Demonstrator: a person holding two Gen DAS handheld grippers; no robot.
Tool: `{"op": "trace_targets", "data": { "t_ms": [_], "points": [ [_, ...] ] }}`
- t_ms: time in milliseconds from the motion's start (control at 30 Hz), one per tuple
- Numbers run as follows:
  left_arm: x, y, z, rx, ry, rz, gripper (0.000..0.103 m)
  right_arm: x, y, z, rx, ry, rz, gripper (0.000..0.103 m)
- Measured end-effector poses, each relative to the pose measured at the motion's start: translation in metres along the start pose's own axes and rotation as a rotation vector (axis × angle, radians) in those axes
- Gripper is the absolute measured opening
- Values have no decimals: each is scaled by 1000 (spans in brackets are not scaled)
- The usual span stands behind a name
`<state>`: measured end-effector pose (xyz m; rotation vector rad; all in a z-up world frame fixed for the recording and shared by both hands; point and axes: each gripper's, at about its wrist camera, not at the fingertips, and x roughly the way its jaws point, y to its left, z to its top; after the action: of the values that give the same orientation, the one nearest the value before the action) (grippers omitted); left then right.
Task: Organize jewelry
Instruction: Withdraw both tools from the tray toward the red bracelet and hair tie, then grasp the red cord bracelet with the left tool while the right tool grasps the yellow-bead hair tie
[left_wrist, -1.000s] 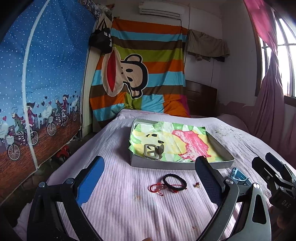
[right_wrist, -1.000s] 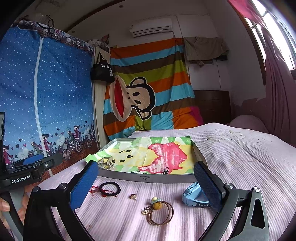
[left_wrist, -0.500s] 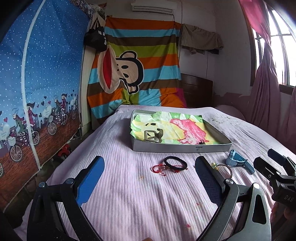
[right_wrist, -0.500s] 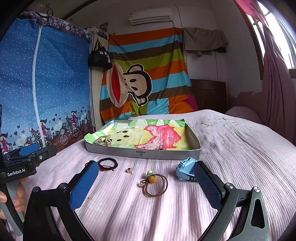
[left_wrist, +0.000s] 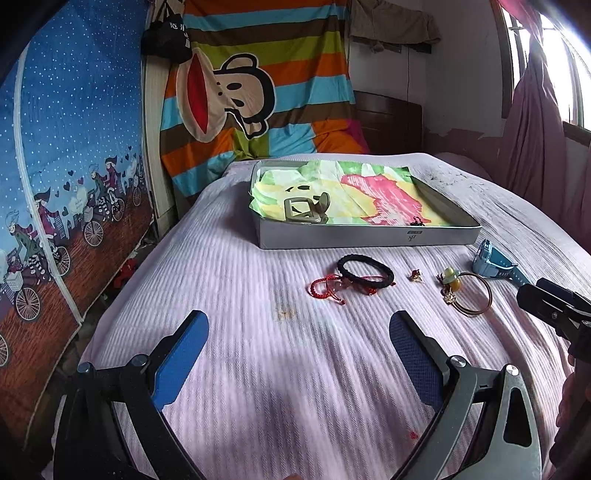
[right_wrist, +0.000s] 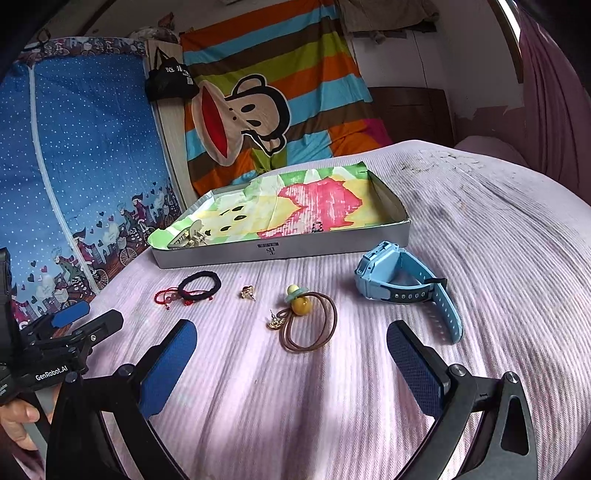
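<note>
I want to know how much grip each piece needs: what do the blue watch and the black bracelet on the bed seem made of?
The light blue wristwatch looks like matte plastic with a rubbery strap: smooth moulded case, punched holes. The black braided bracelet looks like woven cord or fabric: a fuzzy, dull, knotted surface without shine.

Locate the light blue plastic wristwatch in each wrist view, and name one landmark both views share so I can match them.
Left wrist view: the light blue plastic wristwatch lies at the far right on the lilac bedspread, just off the tray's near right corner.
Right wrist view: the watch lies right of centre, band trailing toward the camera.
Shared landmark: the shallow grey cardboard tray directly behind it.
</note>
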<state>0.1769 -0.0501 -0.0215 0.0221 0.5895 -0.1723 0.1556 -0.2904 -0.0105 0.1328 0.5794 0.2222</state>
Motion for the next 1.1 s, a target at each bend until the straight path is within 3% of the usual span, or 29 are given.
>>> {"op": "trace_targets", "data": {
  "t_ms": [100, 167, 233, 500, 600, 700, 933, 1000, 1100],
  "points": [
    [10, 1, 4, -1, 37, -14, 96, 6, -2, 2, 14, 16, -11, 98],
    [19, 1, 7, 3, 77, -28, 96, 12, -4, 3, 27, 24, -16, 86],
    [27, 4, 10, -3, 113, -41, 96, 18, -6, 5, 44, 37, -10, 80],
    [55, 3, 23, 3, 178, -91, 95, 38, -10, 6, 56, 62, -31, 68],
    [66, 6, 28, -18, 198, -104, 88, 43, -13, 6, 69, 69, -32, 61],
    [74, 12, 31, -51, 209, -121, 74, 45, -15, 5, 76, 70, -30, 56],
    [84, 18, 37, -84, 237, -192, 23, 54, -15, 4, 75, 104, -23, 34],
    [84, 17, 36, -78, 240, -202, 17, 57, -18, 3, 85, 118, -25, 30],
    [82, 12, 35, -62, 241, -211, 8, 58, -22, 1, 107, 127, -23, 16]
  ]
}}
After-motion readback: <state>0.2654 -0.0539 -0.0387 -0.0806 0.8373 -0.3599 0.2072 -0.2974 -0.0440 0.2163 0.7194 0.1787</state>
